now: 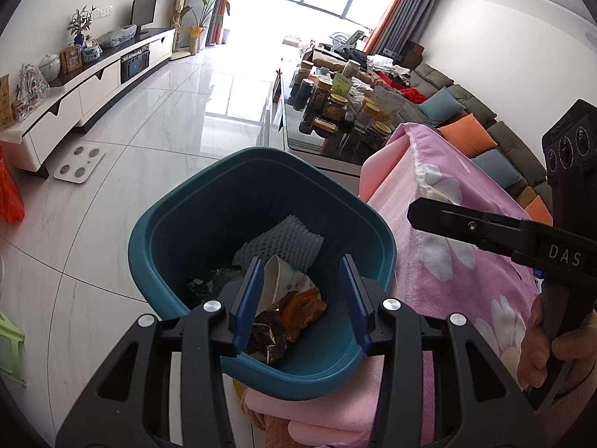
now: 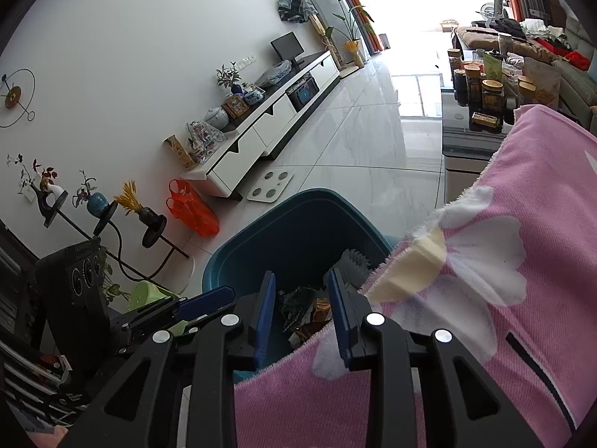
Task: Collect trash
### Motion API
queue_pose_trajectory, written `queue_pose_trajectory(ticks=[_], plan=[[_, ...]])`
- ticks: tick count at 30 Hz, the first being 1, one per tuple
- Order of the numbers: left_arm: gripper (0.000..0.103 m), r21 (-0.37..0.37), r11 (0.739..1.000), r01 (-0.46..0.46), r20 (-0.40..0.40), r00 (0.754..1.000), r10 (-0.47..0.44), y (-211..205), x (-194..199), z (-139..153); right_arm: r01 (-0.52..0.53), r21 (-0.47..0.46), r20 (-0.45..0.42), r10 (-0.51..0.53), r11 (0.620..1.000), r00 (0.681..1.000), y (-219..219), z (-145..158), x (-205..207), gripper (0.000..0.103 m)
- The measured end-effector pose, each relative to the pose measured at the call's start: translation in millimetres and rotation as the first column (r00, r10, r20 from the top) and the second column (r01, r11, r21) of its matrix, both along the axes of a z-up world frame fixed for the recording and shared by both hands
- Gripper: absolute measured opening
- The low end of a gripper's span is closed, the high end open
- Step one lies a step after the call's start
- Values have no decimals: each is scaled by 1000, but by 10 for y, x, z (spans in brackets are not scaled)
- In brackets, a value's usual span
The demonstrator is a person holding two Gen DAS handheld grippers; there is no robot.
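Hanging spread and empty over the teal bin (image 1: 179, 224) (wrappers inside), both claws — pink blanket (image 1: 466, 261) crowding beside.

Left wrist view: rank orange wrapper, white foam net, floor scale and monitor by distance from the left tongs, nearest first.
1. Orange wrapper: in the teal bin, just beyond the left tongs.
2. White foam net: deeper in the bin, behind the wrapper.
3. Floor scale: on the tiles, to the left past the bin.
4. Monitor: on the TV cabinet, far left by the wall.
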State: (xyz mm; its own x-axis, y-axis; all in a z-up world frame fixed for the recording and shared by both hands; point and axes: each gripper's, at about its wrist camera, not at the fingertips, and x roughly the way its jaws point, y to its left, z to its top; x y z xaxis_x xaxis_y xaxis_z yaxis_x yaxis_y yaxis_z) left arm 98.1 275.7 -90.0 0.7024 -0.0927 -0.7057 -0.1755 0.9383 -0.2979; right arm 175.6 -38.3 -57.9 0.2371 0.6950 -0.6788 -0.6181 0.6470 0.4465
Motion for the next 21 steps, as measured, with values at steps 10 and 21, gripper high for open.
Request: queue_pose_trajectory(ticks=[10, 21], plan=[[95, 91, 996, 9, 131, 991, -21, -255, -372, 325, 27, 55, 100, -32, 998, 995, -373, 196, -232, 58], [97, 202, 979, 5, 247, 967, -56, -808, -656, 615, 171, 58, 243, -180, 984, 953, -1173, 248, -517, 87]])
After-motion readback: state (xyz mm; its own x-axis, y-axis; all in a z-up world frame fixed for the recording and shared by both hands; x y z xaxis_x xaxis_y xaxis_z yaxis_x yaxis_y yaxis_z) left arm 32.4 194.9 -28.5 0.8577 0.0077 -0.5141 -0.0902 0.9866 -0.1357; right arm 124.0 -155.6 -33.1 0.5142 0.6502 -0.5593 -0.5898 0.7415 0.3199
